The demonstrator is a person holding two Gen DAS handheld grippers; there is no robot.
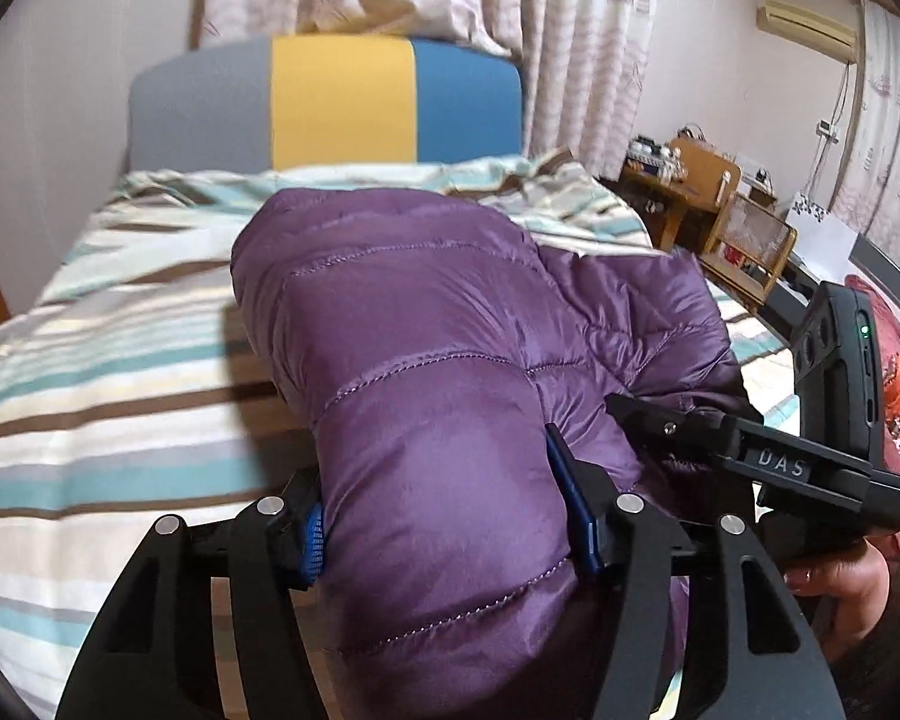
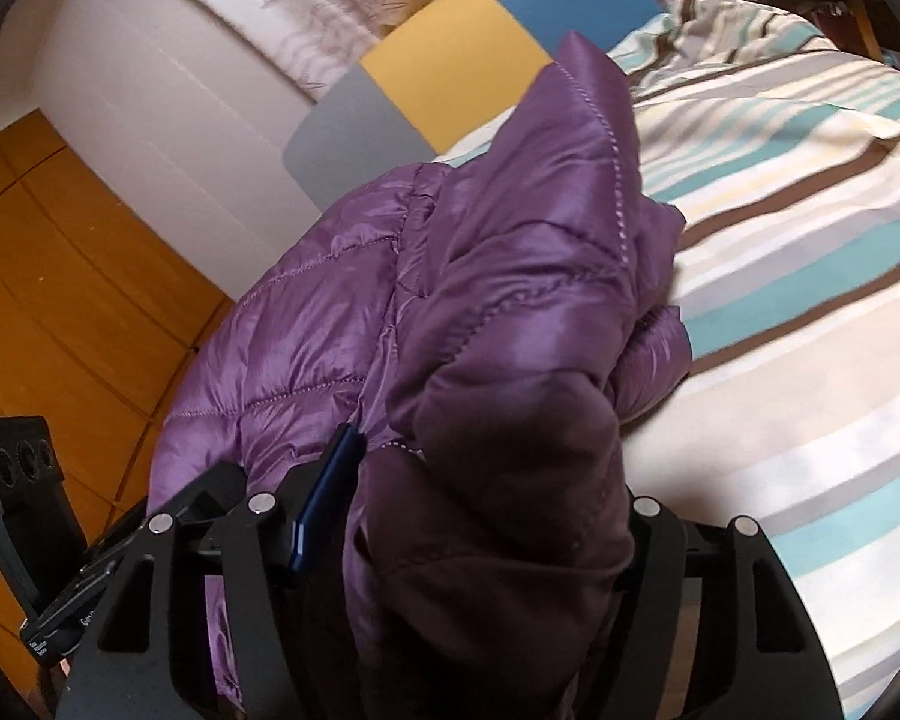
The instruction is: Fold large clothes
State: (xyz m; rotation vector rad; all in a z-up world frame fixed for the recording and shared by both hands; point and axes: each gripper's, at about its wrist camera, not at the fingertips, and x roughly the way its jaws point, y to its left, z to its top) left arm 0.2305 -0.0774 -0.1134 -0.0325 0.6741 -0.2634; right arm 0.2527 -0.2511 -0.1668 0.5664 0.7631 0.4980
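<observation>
Left gripper (image 1: 444,531), nearest in the left wrist view: blue pads (image 1: 313,537) pinch a thick puffy roll of the purple jacket (image 1: 426,324), fingers held wide by the bulk. Right gripper (image 2: 468,534) likewise clamps a bunched wad of jacket, dark lining showing; one blue pad (image 2: 324,501) is visible, the other hidden under fabric. The right gripper's body also shows in the left view, just right of the jacket.

The jacket's near end is held up in both grippers; the rest drapes forward onto the striped bed (image 1: 108,372). Beyond, a grey-yellow-blue headboard (image 1: 342,102), then curtains (image 1: 576,36).

Risks, as judgement: slick down fabric could slip from the pads if pulled hard. Bunched grabs likely hold several layers, so a fold may come out lopsided. Trapped air may spring it open. A loose flap (image 2: 582,138) sticking up could tuck crookedly.
</observation>
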